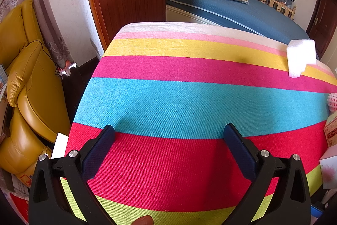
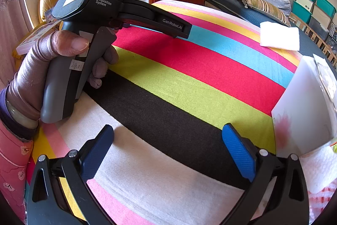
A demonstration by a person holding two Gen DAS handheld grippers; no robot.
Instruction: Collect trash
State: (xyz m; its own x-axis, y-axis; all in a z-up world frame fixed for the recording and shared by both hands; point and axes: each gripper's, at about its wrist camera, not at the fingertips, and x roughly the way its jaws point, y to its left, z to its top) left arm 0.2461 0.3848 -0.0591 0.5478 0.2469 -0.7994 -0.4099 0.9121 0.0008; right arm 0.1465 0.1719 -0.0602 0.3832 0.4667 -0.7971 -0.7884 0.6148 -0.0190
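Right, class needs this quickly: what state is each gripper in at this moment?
Left gripper: open, holding nothing, over the striped cloth.
Right gripper: open, holding nothing.

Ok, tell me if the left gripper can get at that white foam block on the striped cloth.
Probably yes: the left gripper is open, and only bare striped cloth lies between it and the white foam block.
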